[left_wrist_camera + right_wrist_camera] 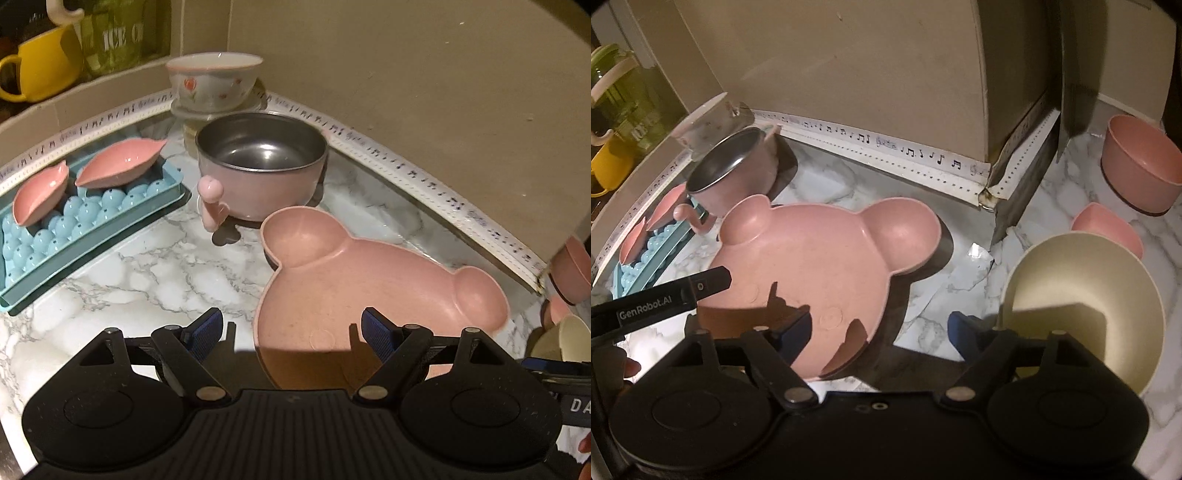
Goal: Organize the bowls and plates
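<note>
While both tools hang over the marble counter point(147, 266) with nothing in them, the layout reads as a sorting job barely begun: the bear-shaped pink plate point(354, 280) lies flat in the middle, likely because it is the widest piece and would sit under anything stacked. The left gripper point(291, 328) stands wide open above that plate's near rim, its blue pads clear of the surface, so it looks set to take the rim rather than already holding it. The right gripper point(879, 328) is also open and empty, one finger over the plate's near edge and the other just beside the cream bowl point(1086, 291), with bare counter between. Behind the plate the steel-lined pink bowl point(262, 162) sits upright, and a tulip-patterned bowl point(214, 81) rests on a clear dish in the corner, already doubled up. Two leaf-shaped pink dishes point(118, 162) lie tilted on the blue ice tray point(92, 229), probably parked there for want of room. Right of the partition, a deep pink bowl point(1141, 166) and a smaller pink dish point(1108, 229) are partly screened by the cream bowl; whether the smaller one is a bowl or a scoop I cannot tell. Each gripper's body hides the plate's nearest edge.
</note>
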Demonstrator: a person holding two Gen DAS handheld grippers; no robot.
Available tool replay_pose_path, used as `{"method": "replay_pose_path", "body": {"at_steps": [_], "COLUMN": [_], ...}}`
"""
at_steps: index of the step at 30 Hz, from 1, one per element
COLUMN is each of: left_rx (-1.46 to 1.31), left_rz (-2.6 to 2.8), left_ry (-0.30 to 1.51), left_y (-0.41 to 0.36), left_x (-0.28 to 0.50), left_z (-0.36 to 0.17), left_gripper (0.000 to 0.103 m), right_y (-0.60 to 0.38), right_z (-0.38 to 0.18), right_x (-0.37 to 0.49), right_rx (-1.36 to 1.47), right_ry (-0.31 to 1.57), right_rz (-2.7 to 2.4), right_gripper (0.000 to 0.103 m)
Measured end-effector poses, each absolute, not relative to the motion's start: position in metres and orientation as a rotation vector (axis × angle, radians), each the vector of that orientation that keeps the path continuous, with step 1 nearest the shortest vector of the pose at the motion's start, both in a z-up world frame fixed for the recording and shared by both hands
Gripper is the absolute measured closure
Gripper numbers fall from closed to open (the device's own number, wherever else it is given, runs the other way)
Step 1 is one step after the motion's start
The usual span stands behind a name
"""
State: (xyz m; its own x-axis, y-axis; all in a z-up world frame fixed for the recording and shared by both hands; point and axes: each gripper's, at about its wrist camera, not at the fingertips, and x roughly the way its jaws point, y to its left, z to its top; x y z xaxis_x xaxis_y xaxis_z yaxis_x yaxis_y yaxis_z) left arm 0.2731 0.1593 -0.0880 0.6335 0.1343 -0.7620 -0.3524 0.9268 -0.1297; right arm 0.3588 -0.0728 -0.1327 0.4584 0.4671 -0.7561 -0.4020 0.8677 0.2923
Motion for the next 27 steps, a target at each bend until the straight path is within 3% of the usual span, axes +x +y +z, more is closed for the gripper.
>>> {"method": "replay_pose_path", "body": {"at_steps": [5, 10, 18, 24, 27], "left_rx": [-0.298, -0.293, -0.303, -0.314, -0.320], "left_rz": [0.294, 0.283, 0.263, 0.255, 0.257], "left_ry": [0.866, 0.879, 0.885, 0.901, 0.905], "left_y": [0.165, 0.167, 0.175, 0.178, 0.180], "left_x": [0.285, 0.291, 0.297, 0.301, 0.302], "left_z": [-0.098, -0.101, -0.101, -0.105, -0.106], "left_gripper": [0.022, 0.038, 0.061, 0.070, 0.075], "right_y": [-0.068, -0.065, -0.074, -0.076, -0.074], "right_z": [-0.133, -0.133, -0.132, -0.132, -0.132], "right_x": [0.369, 0.376, 0.390, 0.390, 0.390], "right_rx": [0.075, 0.074, 0.142, 0.149, 0.146], "right_ry": [0.955, 0.972, 1.034, 1.087, 1.080], "right_rz": [0.529, 0.540, 0.575, 0.584, 0.579], "right_gripper": [0.031, 0.048, 0.060, 0.063, 0.072]}}
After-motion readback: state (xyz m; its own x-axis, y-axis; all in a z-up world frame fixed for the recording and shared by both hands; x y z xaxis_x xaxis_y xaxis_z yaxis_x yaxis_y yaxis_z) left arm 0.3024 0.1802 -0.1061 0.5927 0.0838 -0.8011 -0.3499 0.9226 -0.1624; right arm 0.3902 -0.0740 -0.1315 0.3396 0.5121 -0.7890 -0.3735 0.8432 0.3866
